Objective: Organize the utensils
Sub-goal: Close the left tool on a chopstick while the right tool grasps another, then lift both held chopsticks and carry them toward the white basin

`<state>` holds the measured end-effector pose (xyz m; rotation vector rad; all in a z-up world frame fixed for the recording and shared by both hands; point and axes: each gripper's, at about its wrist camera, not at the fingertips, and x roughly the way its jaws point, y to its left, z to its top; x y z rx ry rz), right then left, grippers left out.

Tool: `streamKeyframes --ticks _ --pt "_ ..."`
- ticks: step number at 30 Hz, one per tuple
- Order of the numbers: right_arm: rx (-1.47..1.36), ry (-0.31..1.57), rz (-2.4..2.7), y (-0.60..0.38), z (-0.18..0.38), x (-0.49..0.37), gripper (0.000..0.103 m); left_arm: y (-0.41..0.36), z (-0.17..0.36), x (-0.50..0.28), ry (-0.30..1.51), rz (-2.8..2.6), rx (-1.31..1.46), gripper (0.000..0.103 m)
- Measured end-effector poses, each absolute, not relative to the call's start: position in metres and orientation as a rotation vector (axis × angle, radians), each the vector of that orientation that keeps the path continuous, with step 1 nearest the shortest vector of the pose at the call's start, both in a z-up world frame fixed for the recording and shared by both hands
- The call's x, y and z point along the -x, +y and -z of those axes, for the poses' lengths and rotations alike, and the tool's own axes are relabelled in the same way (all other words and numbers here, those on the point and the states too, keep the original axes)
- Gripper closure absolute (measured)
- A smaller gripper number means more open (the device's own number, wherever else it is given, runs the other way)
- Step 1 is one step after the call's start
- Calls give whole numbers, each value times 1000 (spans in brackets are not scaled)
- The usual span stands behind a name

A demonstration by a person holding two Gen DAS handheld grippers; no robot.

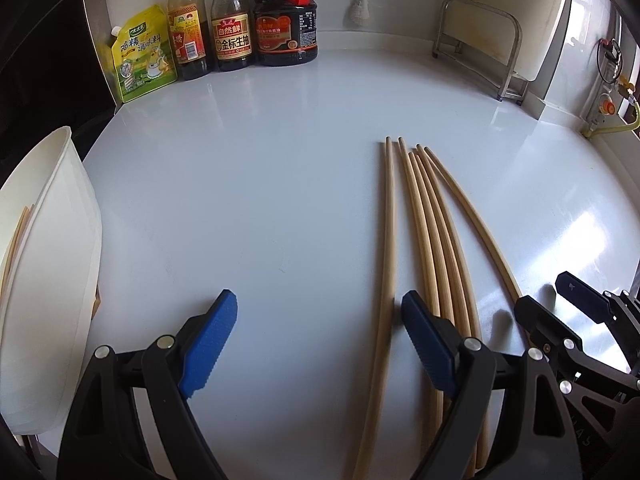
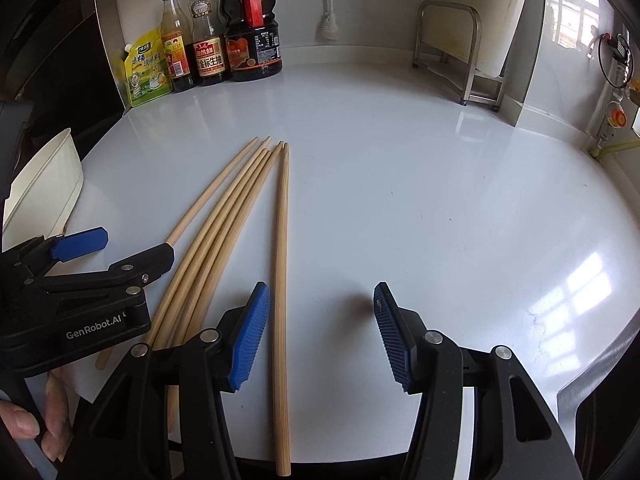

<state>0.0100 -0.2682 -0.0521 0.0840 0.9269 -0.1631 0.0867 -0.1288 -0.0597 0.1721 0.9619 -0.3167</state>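
Item: chopsticks (image 1: pixel 424 240), bare wood, six in view, lying loose on the white counter (image 1: pixel 260 160), tips toward the sauce bottles (image 1: pixel 232 20) at the back wall. Four lie bunched and touching; one sits just apart on either side of the bunch.

Item: white holder (image 1: pixel 52 260), at the counter's left edge, a few chopsticks already inside (their number cannot be told).

Item: left gripper (image 1: pixel 316 340), jaws wide apart, empty. One separate chopstick lies between them close to the right pad; that pad hangs over the edge of the bunch.

Item: right gripper (image 2: pixel 320 332), jaws partly apart, empty. The outermost chopstick (image 2: pixel 282 280) lies just inside the left pad.

Risks, judged:
- A pad landing on the bunch would likely roll or scatter it, since round sticks slide easily on a glossy top.
- Closing on one thin stick near its end may let it pivot or slip.
- The two grippers sit near each other and could collide if both reach in together.
- A long stick carried askew may catch the holder's rim.
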Motion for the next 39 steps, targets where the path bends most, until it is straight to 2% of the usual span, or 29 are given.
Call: streamKeyframes --ticks 5,10,12,14,15,16,18,20,39 --pt "-61 920 167 -267 53 -11 51 -132 58 -86 959 331 -177 33" --pt "-50 905 172 -266 54 -12 53 -136 57 -85 959 348 -177 49" --pt "-45 903 166 -264 54 -12 57 -137 56 -83 956 354 -178 57" --pt "-34 901 159 -261 54 -13 64 -139 55 -81 956 364 -181 69" --pt "-29 902 154 -260 54 -12 66 -140 55 -80 957 371 -182 78" --pt "-23 902 147 -258 54 -13 72 -141 54 -79 959 377 -183 87" --pt "-2 904 139 -253 54 -14 85 -143 54 -77 963 385 -185 94" --pt "14 910 136 -249 53 -16 96 -143 54 -75 964 391 -189 95" --pt "-126 886 114 -252 35 -8 97 -119 43 -61 988 406 -137 95"
